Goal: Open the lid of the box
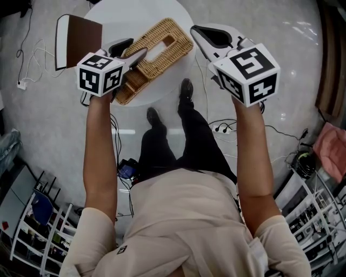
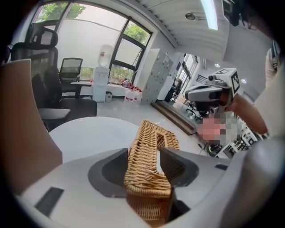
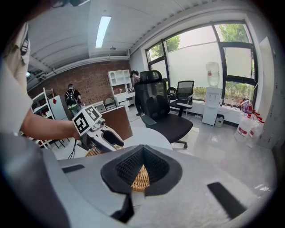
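Your left tool (image 1: pixel 131 50) stands wide, with the near end of the wicker lid (image 1: pixel 162 43) between its jaws. A small gap shows at the right jaw, so the pads do not press on it. Your right tool (image 1: pixel 195 31) has its jaws together and nothing is between them. The cubes (image 1: pixel 100 73) on both tools carry black-and-white square markers.

The lid lies askew over the box (image 1: pixel 127 89), and the box stands on the round white bench (image 1: pixel 124 13). A brown board (image 1: pixel 81 38) stands at the left edge of the bench, close to your left tool. Cables (image 1: pixel 32 59) lie on the floor, and a black office chair (image 3: pixel 162 104) stands behind the bench.

Both your forearms reach forward. The left tool points down at the box. The right tool hangs in the air beside the lid, apart from it.
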A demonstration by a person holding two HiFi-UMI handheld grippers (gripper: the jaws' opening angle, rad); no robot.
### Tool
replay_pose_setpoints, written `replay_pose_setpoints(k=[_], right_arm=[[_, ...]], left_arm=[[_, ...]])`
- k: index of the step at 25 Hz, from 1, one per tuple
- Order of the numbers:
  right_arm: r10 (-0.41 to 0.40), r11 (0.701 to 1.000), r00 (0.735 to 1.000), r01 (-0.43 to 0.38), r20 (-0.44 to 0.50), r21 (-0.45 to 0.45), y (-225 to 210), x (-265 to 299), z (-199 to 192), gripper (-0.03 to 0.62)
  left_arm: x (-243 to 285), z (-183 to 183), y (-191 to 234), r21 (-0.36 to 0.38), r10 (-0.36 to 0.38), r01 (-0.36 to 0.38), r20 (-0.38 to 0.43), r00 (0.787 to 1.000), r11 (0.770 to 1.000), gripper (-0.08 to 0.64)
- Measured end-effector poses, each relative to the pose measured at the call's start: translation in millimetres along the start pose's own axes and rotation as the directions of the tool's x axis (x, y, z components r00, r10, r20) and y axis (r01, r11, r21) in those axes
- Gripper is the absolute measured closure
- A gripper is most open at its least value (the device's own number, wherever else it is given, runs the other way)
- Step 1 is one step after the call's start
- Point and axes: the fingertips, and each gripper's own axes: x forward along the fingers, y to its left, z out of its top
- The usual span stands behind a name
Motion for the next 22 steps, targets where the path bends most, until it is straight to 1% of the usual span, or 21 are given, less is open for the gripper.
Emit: replay_pose_setpoints(k=[4,5,6,8,9,10,12,15,18,22], right_arm=[[-0.011,1.0,1.0,0.011,0.0,0.007,-2.1,-5.1,-0.4,0.6],[-0.013,1.0,1.0,0.013,-0.001,0.008,-2.3,-5.8,-0.4,0.6],[-0.013,1.0,1.0,0.013,-0.001,0.008,-2.3,-6.2,-0.6,0.6],[-0.013,1.0,1.0,0.013,-0.003,0.007,-1.6,-7.2,-1.5,0.6],[-0.012,1.0,1.0,0.012,-0.004,0.007,-1.2,-7.8,-2.1,0.6],[-0.012,1.0,1.0,0.012,-0.005,0.008,-0.9,-8.2,-2.7,0.6],[-0.012,1.0,1.0,0.012,-0.006,0.01,-1.1,-8.6,-4.1,0.6],[-0.011,1.0,1.0,0.011,-0.01,0.015,-0.8,-8.6,-7.0,0.6],[-0.009,1.0,1.0,0.01,-0.017,0.018,-1.5,-8.2,-10.1,0.6],[-0.012,1.0,1.0,0.012,-0.023,0.024,-3.6,-8.4,-10.9,0.6]], left_arm=[[-8.5,18.4,-18.4,0.001,-0.039,0.039,0.064,0.997,0.999,0.347],[-8.8,21.2,-22.2,0.012,-0.041,0.04,0.068,0.997,0.999,0.347],[-8.2,20.8,-22.8,0.03,-0.029,0.027,0.058,0.998,0.999,0.347],[-5.8,10.8,-12.8,0.069,0.026,-0.027,0.003,1.0,0.997,0.346],[-4.8,3.9,-5.0,0.073,0.048,-0.046,-0.026,0.999,0.996,0.345],[-3.9,-2.3,1.9,0.061,0.052,-0.049,-0.048,0.998,0.997,0.345],[-0.6,-12.4,8.8,0.022,0.021,-0.019,-0.083,0.996,1.0,0.344],[5.5,-24.5,9.8,0.019,-0.013,0.016,-0.143,0.99,1.0,0.339],[5.8,-22.7,9.1,0.024,-0.015,0.018,-0.145,0.989,1.0,0.339],[2.6,-18.8,5.5,0.038,0.004,0.001,-0.137,0.991,0.999,0.339]])
